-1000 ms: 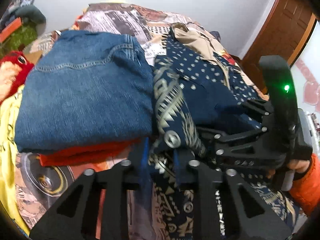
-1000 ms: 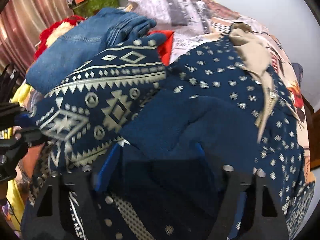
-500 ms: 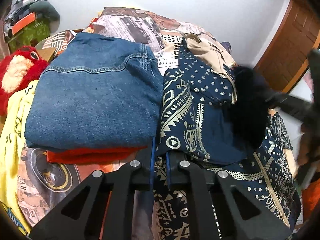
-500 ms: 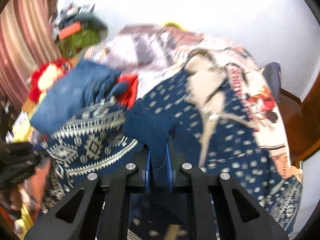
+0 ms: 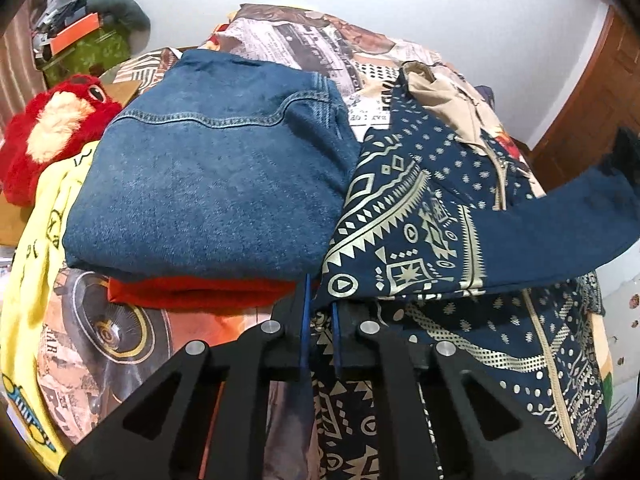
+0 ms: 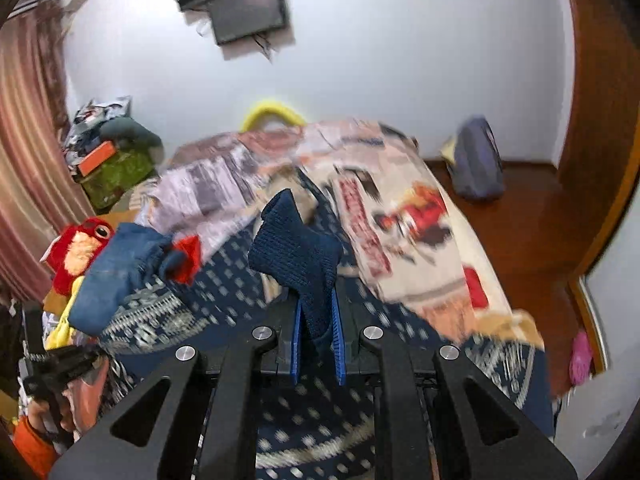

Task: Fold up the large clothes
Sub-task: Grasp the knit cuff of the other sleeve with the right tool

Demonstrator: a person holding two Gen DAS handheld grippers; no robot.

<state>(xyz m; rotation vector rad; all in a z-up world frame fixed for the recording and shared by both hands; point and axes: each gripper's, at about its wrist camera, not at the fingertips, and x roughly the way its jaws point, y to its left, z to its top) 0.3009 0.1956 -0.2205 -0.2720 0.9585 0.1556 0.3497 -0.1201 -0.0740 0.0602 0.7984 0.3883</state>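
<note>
The navy garment (image 5: 404, 240) is spread on the bed (image 5: 320, 40) beside folded jeans (image 5: 216, 184). Its edge is clamped by the left gripper (image 5: 319, 320); its knit cuff (image 6: 298, 256) is pinched by the right gripper (image 6: 317, 332).

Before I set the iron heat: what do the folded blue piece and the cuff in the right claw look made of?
Folded blue piece: looks like denim, matte, with contrast topstitching. Cuff in the right claw: navy ribbed knit, matte, probably cotton or a blend.

Even soft indoor light, fisheye edges bending and vignetting, right wrist view smearing the patterned printed bedspread (image 6: 400, 216), left wrist view staying sharp.
</note>
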